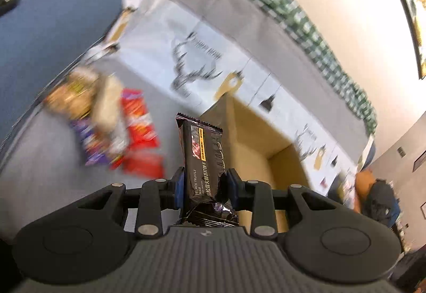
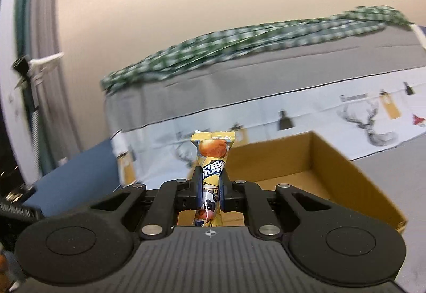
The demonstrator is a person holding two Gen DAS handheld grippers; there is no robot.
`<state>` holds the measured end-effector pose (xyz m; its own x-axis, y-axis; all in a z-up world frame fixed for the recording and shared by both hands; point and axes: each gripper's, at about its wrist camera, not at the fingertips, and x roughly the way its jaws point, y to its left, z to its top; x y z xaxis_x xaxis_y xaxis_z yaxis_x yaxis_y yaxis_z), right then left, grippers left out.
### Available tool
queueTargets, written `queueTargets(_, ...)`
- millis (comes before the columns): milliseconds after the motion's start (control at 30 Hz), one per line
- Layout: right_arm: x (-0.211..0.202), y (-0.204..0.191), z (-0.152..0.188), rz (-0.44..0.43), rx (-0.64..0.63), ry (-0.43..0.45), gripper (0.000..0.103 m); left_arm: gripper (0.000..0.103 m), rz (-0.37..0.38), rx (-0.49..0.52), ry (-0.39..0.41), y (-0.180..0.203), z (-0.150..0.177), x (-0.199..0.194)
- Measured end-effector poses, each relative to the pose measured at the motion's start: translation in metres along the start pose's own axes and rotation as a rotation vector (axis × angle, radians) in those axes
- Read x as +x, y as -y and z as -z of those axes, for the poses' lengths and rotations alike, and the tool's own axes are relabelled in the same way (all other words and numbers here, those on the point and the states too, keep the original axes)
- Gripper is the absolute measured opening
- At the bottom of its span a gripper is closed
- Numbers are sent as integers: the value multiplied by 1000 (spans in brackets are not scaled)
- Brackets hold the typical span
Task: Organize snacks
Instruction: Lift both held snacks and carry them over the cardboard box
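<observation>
My left gripper (image 1: 204, 182) is shut on a black snack packet (image 1: 203, 154) that stands upright between its blue pads, lifted above the grey table. Just behind and to its right sits an open cardboard box (image 1: 255, 133), its inside bare where visible. A blurred pile of loose snack packets (image 1: 106, 119) in red, purple and tan lies on the table to the left. In the right wrist view my right gripper (image 2: 211, 186) is shut on a thin yellow snack packet (image 2: 211, 159) with a cow drawing, held upright in front of the same cardboard box (image 2: 332, 167).
A white cloth with deer drawings (image 1: 191, 58) covers the table behind the box, also visible as the deer cloth (image 2: 370, 119). A green checked cloth (image 2: 239, 40) lies along the wall. Blue floor (image 1: 53, 26) lies past the table's left edge. A dark bag (image 1: 380, 199) sits at far right.
</observation>
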<state>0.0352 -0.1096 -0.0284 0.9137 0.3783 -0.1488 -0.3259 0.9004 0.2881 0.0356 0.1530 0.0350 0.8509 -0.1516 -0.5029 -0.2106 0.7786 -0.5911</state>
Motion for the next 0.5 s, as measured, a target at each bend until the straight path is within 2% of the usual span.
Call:
queueTargets(133, 6, 25, -2, 40, 87, -7, 11, 36, 61, 22, 39, 48, -17, 26)
queueTargets(233, 7, 40, -4, 74, 123, 1, 11, 36, 107, 49, 37, 83, -20, 50)
queueTargets(400, 9, 57, -5, 119, 159, 10, 11, 36, 150, 116, 19, 133, -8, 82)
queueTargets(500, 12, 62, -3, 131, 168, 2, 11, 36, 159, 160, -2, 149, 2, 92)
